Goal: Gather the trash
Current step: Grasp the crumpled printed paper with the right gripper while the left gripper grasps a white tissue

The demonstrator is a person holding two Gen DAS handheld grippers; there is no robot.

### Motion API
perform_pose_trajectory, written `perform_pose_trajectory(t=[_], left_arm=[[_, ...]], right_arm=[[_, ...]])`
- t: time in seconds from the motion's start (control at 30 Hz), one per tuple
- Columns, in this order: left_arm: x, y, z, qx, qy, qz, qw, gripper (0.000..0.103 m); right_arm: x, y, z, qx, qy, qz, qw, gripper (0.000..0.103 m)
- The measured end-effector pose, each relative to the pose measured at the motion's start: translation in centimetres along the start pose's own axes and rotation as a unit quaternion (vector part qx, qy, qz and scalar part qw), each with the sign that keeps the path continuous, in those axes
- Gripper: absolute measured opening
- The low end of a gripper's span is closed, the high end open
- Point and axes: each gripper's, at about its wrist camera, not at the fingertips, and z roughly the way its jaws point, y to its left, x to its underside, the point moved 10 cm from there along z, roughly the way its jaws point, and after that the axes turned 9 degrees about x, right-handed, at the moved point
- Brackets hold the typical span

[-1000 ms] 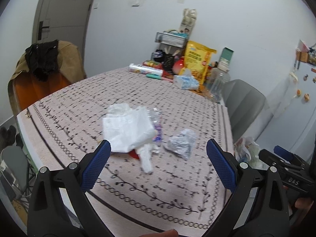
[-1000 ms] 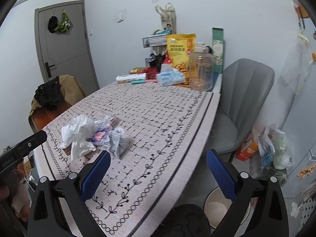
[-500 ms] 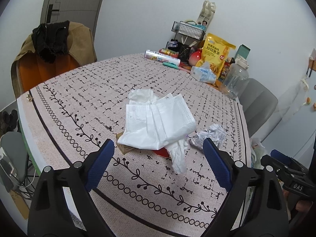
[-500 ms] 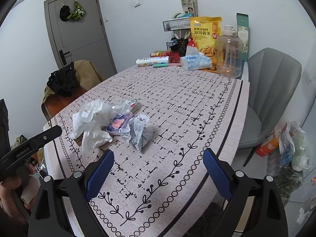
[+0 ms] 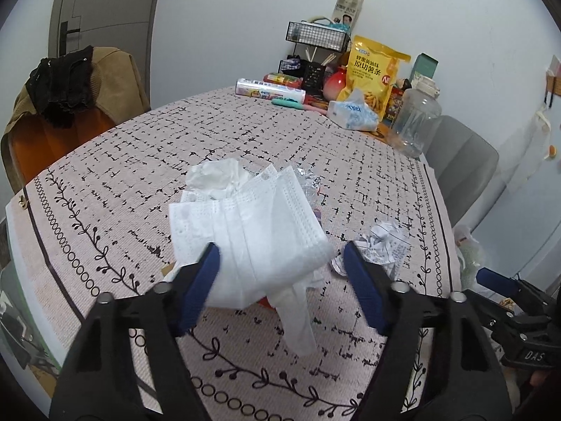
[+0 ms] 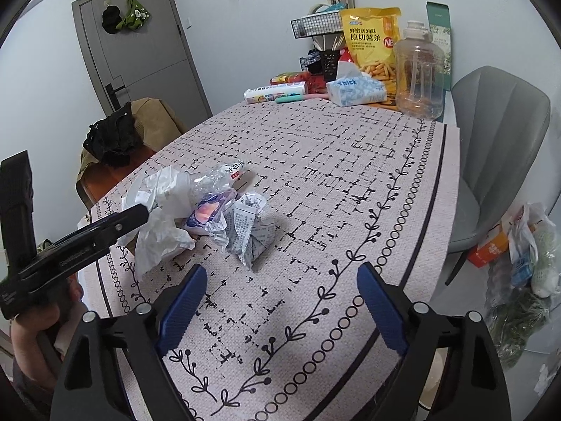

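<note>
A pile of trash lies near the table's front edge. On top is a white folded tissue (image 5: pixel 252 235), with crumpled clear plastic (image 6: pixel 214 179), a purple wrapper (image 6: pixel 208 212) and a crumpled printed paper ball (image 5: pixel 385 242) beside it; the ball also shows in the right wrist view (image 6: pixel 249 228). My left gripper (image 5: pixel 280 263) is open, its fingers on either side of the tissue, its left pad touching it. My right gripper (image 6: pixel 280 287) is open and empty, a little in front of the paper ball.
The patterned tablecloth (image 6: pixel 350 182) covers the table. At the far end stand a tissue pack (image 6: pixel 356 89), a clear jug (image 6: pixel 417 73), a yellow snack bag (image 6: pixel 371 35) and a wire rack (image 5: pixel 317 35). A grey chair (image 6: pixel 498 133) and a floor bag (image 6: pixel 522 245) are right.
My left gripper has moved forward onto the pile, so the tissue now sits between its fingers. My right gripper has moved closer to the paper ball.
</note>
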Motion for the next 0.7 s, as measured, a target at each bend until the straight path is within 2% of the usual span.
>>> perform_pose_trajectory(t=[0.03,0.1,0.17,0.27,0.7], left_arm=[[0.0,0.0,0.1,0.001,0.002,0.000,1.0000,0.053],[-0.2,0.1,-0.1,0.001,0.002,-0.004,1.0000,0.032],[-0.3,0.3,-0.6,0.000,-0.002,-0.009,1.0000,0.018],[-0.6,0.5,-1.8,-0.003,-0.013,-0.009,0.9999,0.009],[-2.2,3.3,-7.3,-0.024,-0.072,-0.041,0.9963,0.007]], right_arm=[[-0.1,0.2,0.2,-0.003,0.002,0.000,1.000,0.084],[-0.1,0.5,0.6,-0.007,0.004,0.000,1.000,0.084],[-0.1,0.9,1.2,-0.014,0.009,0.000,1.000,0.084],[-0.3,1.7,2.1,-0.022,0.015,-0.005,1.000,0.084],[-1.5,4.6,6.7,-0.034,0.038,-0.024,0.998,0.084]])
